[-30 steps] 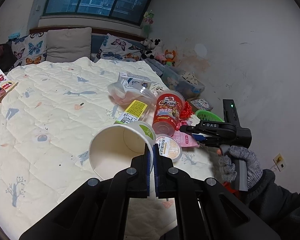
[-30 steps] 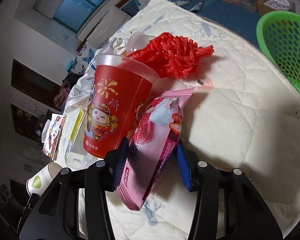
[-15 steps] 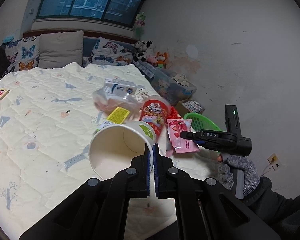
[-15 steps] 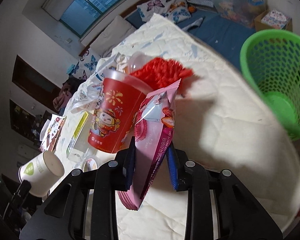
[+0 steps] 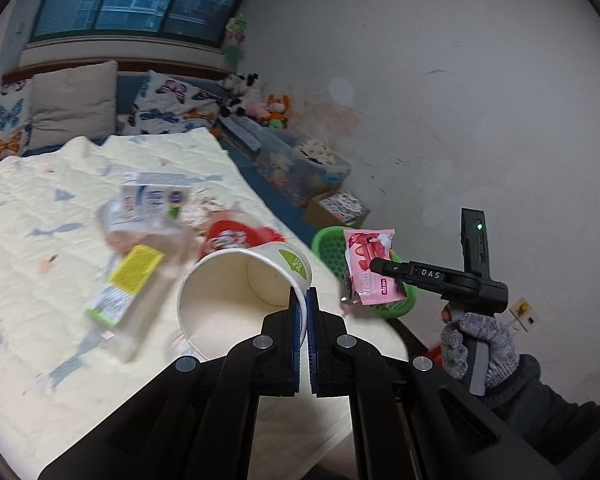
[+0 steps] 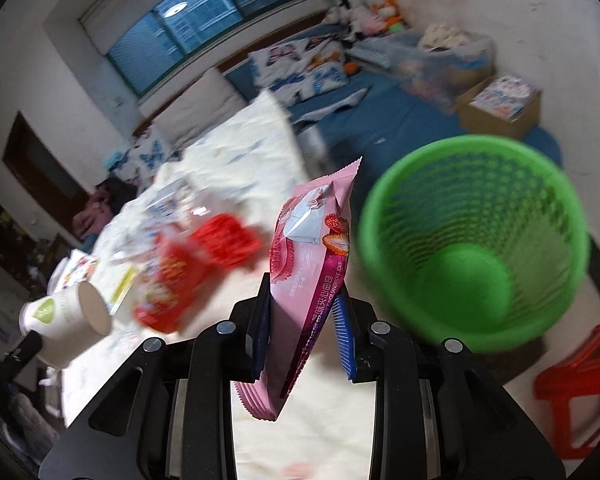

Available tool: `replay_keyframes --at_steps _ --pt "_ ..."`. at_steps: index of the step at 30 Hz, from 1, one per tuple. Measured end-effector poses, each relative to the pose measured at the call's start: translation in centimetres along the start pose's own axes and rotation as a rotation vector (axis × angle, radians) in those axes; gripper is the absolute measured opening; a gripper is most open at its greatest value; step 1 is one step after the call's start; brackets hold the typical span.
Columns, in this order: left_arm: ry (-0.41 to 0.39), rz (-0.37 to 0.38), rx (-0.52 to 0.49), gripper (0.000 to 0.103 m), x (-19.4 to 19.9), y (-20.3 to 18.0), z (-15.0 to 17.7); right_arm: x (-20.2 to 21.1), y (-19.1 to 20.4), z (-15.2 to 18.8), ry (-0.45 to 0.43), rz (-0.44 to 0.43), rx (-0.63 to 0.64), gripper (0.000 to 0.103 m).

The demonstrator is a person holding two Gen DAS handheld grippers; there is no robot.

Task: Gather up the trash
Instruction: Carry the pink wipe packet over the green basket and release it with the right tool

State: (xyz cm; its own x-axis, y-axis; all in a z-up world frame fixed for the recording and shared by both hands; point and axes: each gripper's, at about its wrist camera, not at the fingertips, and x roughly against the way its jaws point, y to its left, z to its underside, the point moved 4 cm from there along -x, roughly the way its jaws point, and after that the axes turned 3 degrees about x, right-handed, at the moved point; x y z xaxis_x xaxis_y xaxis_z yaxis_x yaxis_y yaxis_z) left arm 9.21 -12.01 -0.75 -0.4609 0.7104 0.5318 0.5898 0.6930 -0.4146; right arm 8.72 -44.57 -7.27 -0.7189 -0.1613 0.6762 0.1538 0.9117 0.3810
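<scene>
Beyond the bed's right edge, the right tool is holding a pink snack packet pinched flat between its pads, above and just short of the green basket on the floor. The left tool is clamped tight on the rim of a white paper cup, carrying it on its side with the mouth facing the camera, over the bed's right edge. Both things are looking light. The packet is thin, crinkly film, soft and a little slippery, so taking it across its flat middle, as the tool is doing now, is likely the surest hold; its ends are flopping free. The cup is stiff enough at the rolled rim but would probably crush if squeezed at the wall, so the rim is the sensible place to grip. On the packet, strawberries are pictured and small print seems to be reading "SANDWICH CAKE", beside Chinese characters I cannot read. The right tool's body is showing the letters "DAS" in the left view. The cup is carrying a green leaf-shaped mark whose writing is too small to tell. More litter, including a red cup and a yellow-labelled wrapper, is lying blurred near the bed's right edge.
</scene>
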Motion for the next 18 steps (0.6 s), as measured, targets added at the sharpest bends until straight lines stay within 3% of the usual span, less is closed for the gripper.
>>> replay_keyframes --at_steps 9,18 --pt "0.047 0.042 -0.029 0.003 -6.0 -3.5 -3.2 -1.4 -8.6 -1.4 0.023 0.174 -0.032 0.03" --pt "0.109 0.059 -0.062 0.003 -12.0 -6.3 -5.6 -4.7 -14.0 -1.7 0.069 0.244 -0.06 0.034"
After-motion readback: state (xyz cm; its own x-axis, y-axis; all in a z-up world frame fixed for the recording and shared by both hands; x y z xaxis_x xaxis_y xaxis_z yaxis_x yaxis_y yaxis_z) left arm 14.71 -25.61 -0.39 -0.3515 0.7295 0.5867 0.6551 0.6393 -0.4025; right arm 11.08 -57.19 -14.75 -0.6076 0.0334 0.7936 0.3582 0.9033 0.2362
